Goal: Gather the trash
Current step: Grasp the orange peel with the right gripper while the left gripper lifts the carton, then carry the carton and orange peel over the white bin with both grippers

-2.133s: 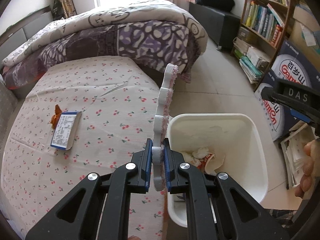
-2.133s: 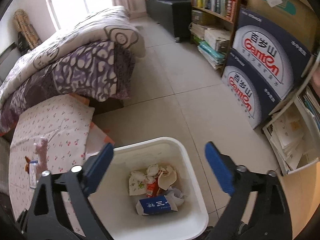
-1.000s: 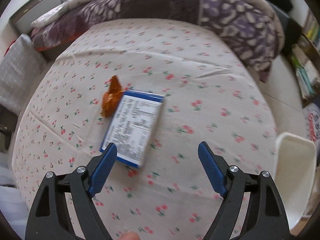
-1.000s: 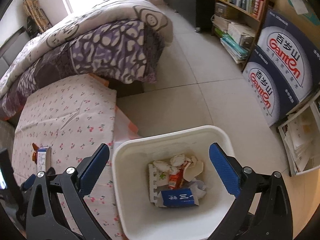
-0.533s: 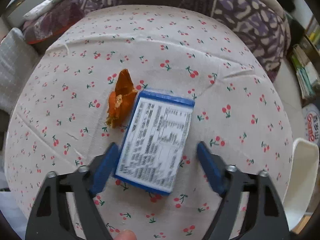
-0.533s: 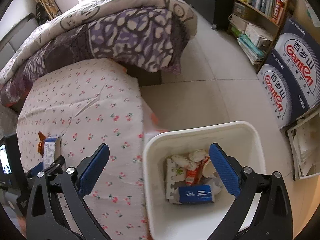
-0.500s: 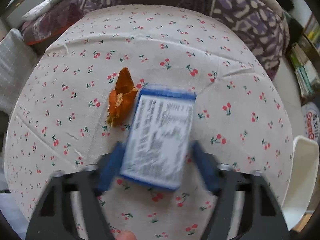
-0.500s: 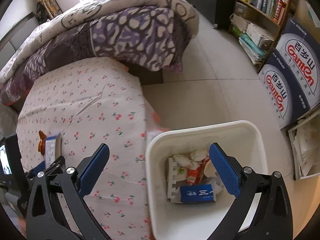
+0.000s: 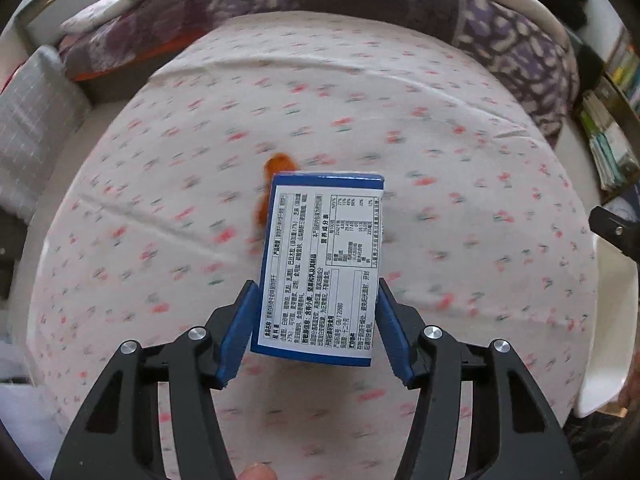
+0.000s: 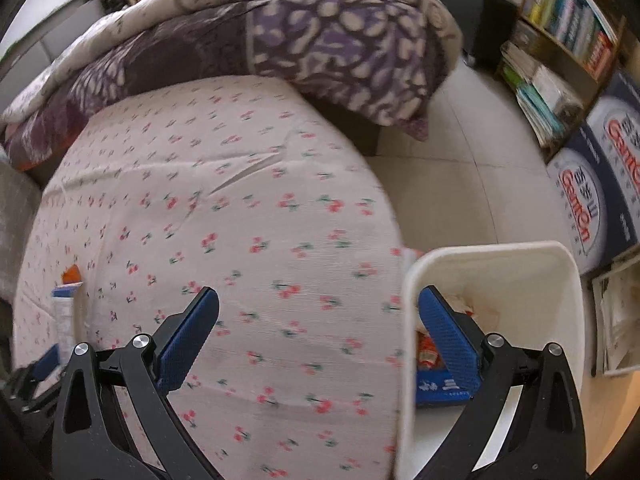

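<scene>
My left gripper (image 9: 316, 332) is shut on a blue and white box (image 9: 320, 264) with a printed label and holds it above the cherry-print bed sheet (image 9: 460, 184). An orange wrapper (image 9: 270, 188) lies on the sheet just behind the box. The box also shows at the far left of the right wrist view (image 10: 66, 312), with the orange wrapper (image 10: 72, 273) beside it. My right gripper (image 10: 318, 336) is open and empty over the bed's edge. The white bin (image 10: 520, 264) stands on the floor to its right, with trash inside.
A purple and white quilt (image 10: 320, 32) is piled at the back of the bed. A grey pillow (image 9: 28, 128) lies at the left. Bookshelves (image 10: 560, 40) and blue printed cartons (image 10: 592, 184) stand at the right. The bin's rim (image 9: 608, 344) shows at the right of the left wrist view.
My left gripper has closed on the blue and white box and lifted it off the sheet. My right gripper has swung left, so the bin now sits further right.
</scene>
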{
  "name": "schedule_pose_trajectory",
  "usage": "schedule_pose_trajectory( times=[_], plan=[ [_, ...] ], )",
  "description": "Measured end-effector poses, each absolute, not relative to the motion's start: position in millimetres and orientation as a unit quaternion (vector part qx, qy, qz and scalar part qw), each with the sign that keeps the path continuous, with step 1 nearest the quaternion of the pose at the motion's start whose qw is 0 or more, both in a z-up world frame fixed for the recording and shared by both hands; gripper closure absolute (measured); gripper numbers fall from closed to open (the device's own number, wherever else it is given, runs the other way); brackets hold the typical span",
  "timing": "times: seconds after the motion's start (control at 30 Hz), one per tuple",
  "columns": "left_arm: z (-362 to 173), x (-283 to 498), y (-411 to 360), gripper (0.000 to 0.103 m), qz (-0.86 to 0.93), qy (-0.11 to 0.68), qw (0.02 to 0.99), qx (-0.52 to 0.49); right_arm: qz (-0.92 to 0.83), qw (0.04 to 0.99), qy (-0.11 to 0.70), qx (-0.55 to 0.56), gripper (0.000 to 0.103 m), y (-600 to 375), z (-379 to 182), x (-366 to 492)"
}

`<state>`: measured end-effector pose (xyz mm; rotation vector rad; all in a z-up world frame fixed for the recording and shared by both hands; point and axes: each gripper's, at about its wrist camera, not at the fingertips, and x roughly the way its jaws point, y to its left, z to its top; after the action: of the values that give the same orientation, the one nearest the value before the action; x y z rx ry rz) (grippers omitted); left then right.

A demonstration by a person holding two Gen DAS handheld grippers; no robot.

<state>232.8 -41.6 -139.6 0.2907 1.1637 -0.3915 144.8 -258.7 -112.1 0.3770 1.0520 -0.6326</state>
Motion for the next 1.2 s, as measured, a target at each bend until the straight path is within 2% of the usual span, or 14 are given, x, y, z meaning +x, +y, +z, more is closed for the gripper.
schedule_pose_trajectory(
  times=[0.13,0.3,0.7,0.87,0.97,1.0,1.1,1.2],
  plan=[
    [-137,247,-1,0.046,-0.169,0.558,0.808,0.087,-0.274,0.813,0.495,0.136,0.007,-226,-123,166],
    [-123,264,59,0.046,-0.202,0.581,0.785,-0.073,-0.236,0.829,0.494,0.113,0.007,-185,-132,186],
    [-109,276,160,0.046,-0.049,0.541,0.832,-0.114,-0.156,0.872,0.463,0.045,0.009,-87,-142,240],
    [-107,277,186,0.046,-0.032,0.537,0.832,-0.134,-0.137,0.877,0.459,0.032,0.03,-63,-149,266],
    [-106,277,190,0.046,-0.03,0.536,0.833,-0.134,-0.123,0.875,0.467,0.033,0.052,-59,-156,274],
    [-106,276,190,0.046,-0.03,0.535,0.834,-0.132,-0.116,0.875,0.469,0.034,0.075,-58,-157,276],
    [-103,273,188,0.046,-0.028,0.528,0.84,-0.122,-0.103,0.878,0.467,0.034,0.083,-55,-153,280],
    [-97,272,186,0.046,-0.025,0.516,0.848,-0.121,-0.101,0.885,0.454,0.036,0.084,-54,-139,279]
  ],
)
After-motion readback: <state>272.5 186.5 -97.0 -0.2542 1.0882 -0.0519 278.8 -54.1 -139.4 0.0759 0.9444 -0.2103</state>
